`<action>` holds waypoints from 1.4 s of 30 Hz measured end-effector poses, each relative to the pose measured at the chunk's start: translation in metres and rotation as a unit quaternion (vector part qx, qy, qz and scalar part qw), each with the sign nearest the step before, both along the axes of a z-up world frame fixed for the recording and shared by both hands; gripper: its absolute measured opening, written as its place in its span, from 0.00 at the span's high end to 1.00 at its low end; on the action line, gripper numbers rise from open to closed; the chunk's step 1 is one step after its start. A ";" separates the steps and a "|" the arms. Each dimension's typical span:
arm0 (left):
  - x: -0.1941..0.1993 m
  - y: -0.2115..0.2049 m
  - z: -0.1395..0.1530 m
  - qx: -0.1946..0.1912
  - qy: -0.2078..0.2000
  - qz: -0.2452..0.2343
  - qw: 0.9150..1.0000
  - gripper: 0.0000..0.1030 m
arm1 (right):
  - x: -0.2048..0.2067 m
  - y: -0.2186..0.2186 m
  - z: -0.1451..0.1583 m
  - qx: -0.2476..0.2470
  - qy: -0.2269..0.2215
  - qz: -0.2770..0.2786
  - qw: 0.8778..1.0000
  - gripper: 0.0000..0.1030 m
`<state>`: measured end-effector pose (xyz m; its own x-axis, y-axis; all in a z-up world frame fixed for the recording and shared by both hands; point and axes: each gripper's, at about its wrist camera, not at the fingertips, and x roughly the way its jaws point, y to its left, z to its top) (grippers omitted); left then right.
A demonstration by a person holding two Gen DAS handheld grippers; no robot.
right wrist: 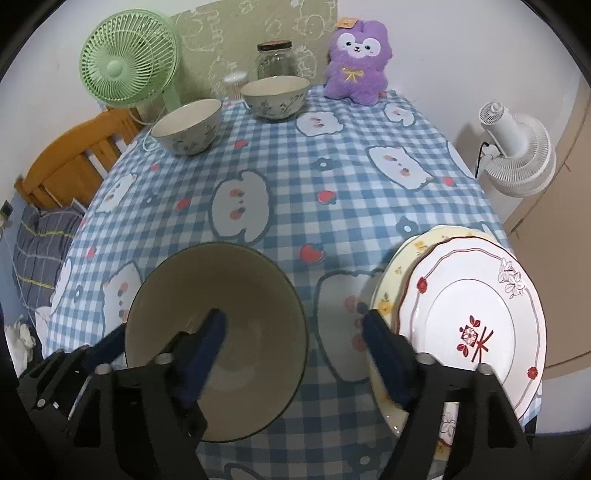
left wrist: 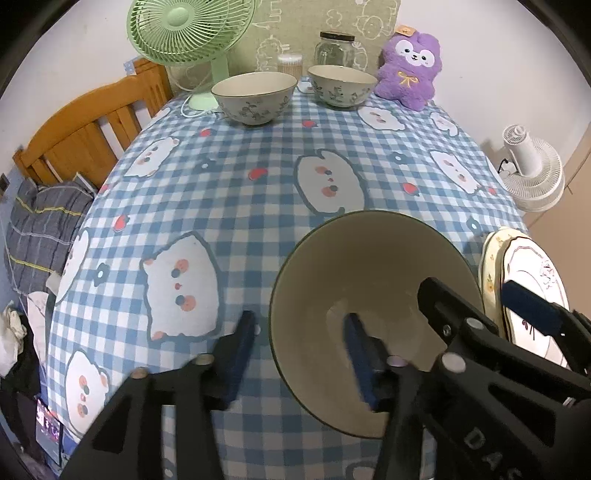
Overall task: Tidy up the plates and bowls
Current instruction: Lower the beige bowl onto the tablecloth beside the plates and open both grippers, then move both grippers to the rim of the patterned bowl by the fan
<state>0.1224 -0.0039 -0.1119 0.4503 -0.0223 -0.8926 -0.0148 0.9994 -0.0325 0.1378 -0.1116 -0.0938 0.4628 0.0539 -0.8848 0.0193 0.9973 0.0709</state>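
Straddling the near bowl's rim, my left gripper [left wrist: 299, 350] stands about half spread: one finger is down inside the bowl, the other outside on the cloth, and neither pad presses the wall. My right gripper [right wrist: 295, 354] is spread wider over the cloth, one finger inside the same bowl, the other at the left edge of the plates, pinching nothing.

The table [right wrist: 314, 155] wears a blue checked cloth with white cartoon animals. On its near right edge lie the plates [right wrist: 476, 317], flat, a white one with red flowers stacked on a yellow-rimmed one. The near bowl [right wrist: 236, 295] sits upright, mouth up, just left of them. Two patterned bowls [left wrist: 255, 96] stand upright at the far end, side by side but apart.

Behind them are a green fan [left wrist: 184, 33], a purple plush toy [left wrist: 410, 66] and a glass jar [left wrist: 334, 50]. A white fan [right wrist: 517, 155] stands off the table's right side, a wooden chair [left wrist: 81, 129] off its left.
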 end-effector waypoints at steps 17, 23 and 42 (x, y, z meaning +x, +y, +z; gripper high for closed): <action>-0.003 -0.008 0.057 0.009 -0.047 0.015 0.999 0.18 | -0.003 -0.017 0.056 0.006 -0.050 0.004 0.999 0.14; -0.006 -0.014 0.087 0.010 -0.070 0.030 0.997 0.18 | -0.003 -0.023 0.088 0.005 -0.068 0.021 0.997 0.12; -0.012 -0.004 0.170 -0.008 -0.135 0.051 0.990 0.11 | -0.003 -0.029 0.180 0.011 -0.156 0.029 0.987 0.08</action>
<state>0.1105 -0.0084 0.0585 0.6727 0.0228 -0.7396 -0.1046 0.9924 -0.0646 0.1345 -0.1402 0.0860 0.7089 0.1059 -0.6973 -0.0635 0.9942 0.0864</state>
